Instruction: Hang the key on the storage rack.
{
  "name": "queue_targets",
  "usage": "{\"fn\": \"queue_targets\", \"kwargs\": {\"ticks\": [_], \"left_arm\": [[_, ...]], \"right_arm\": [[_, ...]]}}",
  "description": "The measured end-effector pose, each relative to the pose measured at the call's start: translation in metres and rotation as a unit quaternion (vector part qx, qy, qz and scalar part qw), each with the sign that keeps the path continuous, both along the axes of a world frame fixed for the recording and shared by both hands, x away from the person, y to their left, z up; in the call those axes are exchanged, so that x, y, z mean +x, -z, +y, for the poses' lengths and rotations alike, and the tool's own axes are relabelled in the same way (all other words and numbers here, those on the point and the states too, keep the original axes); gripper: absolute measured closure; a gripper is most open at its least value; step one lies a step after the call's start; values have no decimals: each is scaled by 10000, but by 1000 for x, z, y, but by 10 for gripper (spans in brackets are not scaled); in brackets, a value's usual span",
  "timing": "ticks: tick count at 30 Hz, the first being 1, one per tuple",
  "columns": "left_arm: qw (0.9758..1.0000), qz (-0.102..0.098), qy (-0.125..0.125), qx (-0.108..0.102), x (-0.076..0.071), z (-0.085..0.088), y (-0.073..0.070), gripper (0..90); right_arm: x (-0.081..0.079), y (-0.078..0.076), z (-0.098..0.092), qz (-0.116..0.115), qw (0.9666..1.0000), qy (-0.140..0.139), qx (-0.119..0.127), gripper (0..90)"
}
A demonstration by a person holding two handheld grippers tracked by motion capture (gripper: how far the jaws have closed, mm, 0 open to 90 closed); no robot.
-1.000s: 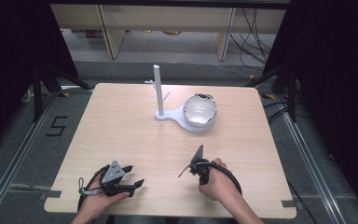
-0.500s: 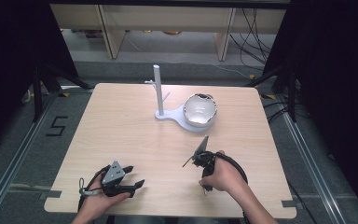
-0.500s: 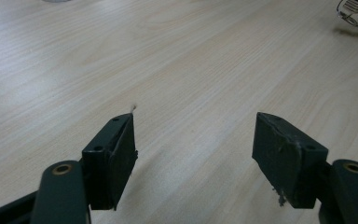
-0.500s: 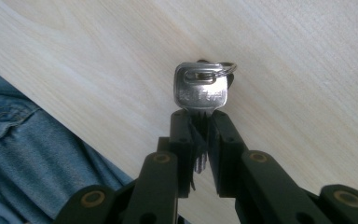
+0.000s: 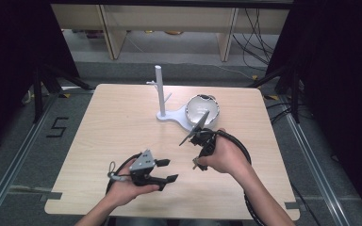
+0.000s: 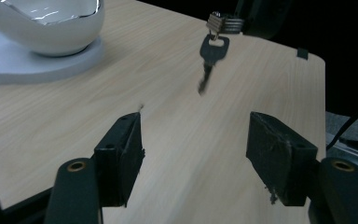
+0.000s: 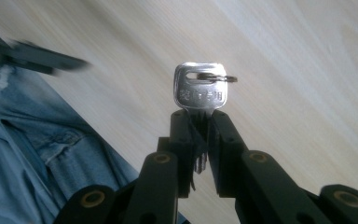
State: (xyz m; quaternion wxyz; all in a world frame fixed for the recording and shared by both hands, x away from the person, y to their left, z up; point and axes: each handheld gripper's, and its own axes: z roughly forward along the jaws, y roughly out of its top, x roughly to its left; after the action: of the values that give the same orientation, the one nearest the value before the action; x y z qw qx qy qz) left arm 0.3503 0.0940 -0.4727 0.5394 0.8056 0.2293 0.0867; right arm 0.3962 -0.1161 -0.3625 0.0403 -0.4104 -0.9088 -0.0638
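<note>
My right gripper (image 7: pixel 200 122) is shut on the blade of a silver key (image 7: pixel 200 91) with a ring through its head. In the high view, that gripper (image 5: pixel 198 159) is held above the table's right middle, and the key (image 5: pixel 196 165) pokes out below the hand. From the left gripper view, a key (image 6: pixel 209 53) dangles from the bunch in the air. My left gripper (image 5: pixel 167 170) rests near the front edge, open and with nothing between its jaws (image 6: pixel 193 149).
A white bowl (image 5: pixel 200 109) sits on the flat base of a white stand with a pegged post (image 5: pixel 159 92), beyond the right hand. The bowl (image 6: pixel 46 23) is at the upper left in the left gripper view. Blue jeans (image 7: pixel 28 149) show past the table edge.
The right hand has carried its gripper and the key away from the person, towards the bowl. The left gripper has stayed put.
</note>
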Motion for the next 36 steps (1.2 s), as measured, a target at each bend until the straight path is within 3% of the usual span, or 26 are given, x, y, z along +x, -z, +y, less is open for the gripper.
{"fn": "queue_targets", "kwargs": {"ticks": [1, 2, 3, 4, 6, 8, 9, 10, 11, 13, 14, 15, 17, 24, 25, 27, 28, 30, 34, 35, 36], "left_arm": [[9992, -253, 53, 291, 10, -11, -3, 361], [9992, -253, 53, 291, 10, -11, -3, 368], [9998, -115, 89, 147, 15, -22, -4, 376], [9998, -97, 182, 33, 19, -27, -4, 386], [9997, -53, 231, -4, 21, -31, -3, 404], [9991, -253, 281, 174, 28, -42, 0, 429], [9989, -315, 272, 198, 31, -45, 1, 441], [9989, -315, 272, 198, 31, -45, 1, 457], [9986, -372, 326, 205, 34, -47, 2, 473], [9972, -459, 576, 165, 34, -49, 1, 482], [9972, -459, 576, 165, 34, -49, 1, 485], [9939, -588, 886, 308, 35, -49, -1, 489], [9930, -577, 1014, 205, 36, -51, -2, 508], [9915, -545, 1167, 180, 37, -50, -6, 653], [9908, -449, 1278, -1, 36, -51, -3, 664], [9910, -384, 1279, 35, 35, -51, -4, 689], [9909, -403, 1284, 36, 34, -48, -4, 754], [9909, -369, 1290, 62, 34, -47, -4, 800], [9912, -390, 1237, 267, 31, -42, -9, 876], [9907, -464, 1180, 499, 31, -40, -13, 880], [9900, -508, 1174, 593, 31, -39, -14, 882]], "right_arm": [[0, -3, 3, -3, 10000, 13, 2, 815], [0, -3, 3, -3, 10000, 13, 2, 815], [2, -4, 5, -72, 9999, -152, 38, 815], [1, -6, 8, -10, 10000, -74, 49, 815], [3, -7, 7, -69, 9997, -224, 53, 815], [4, -9, 9, -39, 9998, -195, 51, 815], [5, -10, 9, -51, 9998, -160, 50, 815], [6, -8, 6, -116, 9993, -328, 108, 815], [5, -8, 7, -70, 9996, -265, 115, 815], [4, -8, 6, -59, 9996, -243, 125, 815], [3, -8, 5, -70, 9996, -251, 97, 815], [2, -9, 4, -57, 9996, -256, 85, 815], [0, -7, 3, -76, 9996, -244, 98, 815], [-6, -8, 8, -7, 9998, -205, 17, 815], [-6, -8, 9, -70, 9993, -372, 42, 815], [-8, -9, 11, 14, 9996, -269, 15, 815], [-8, -10, 12, -24, 9993, -367, 33, 815], [-8, -12, 13, 9, 9995, -319, -7, 815], [-7, -10, 12, -14, 9995, -301, 19, 815], [-7, -10, 13, -1, 9993, -366, 99, 814], [-7, -10, 13, 0, 9992, -370, 126, 814]]}}
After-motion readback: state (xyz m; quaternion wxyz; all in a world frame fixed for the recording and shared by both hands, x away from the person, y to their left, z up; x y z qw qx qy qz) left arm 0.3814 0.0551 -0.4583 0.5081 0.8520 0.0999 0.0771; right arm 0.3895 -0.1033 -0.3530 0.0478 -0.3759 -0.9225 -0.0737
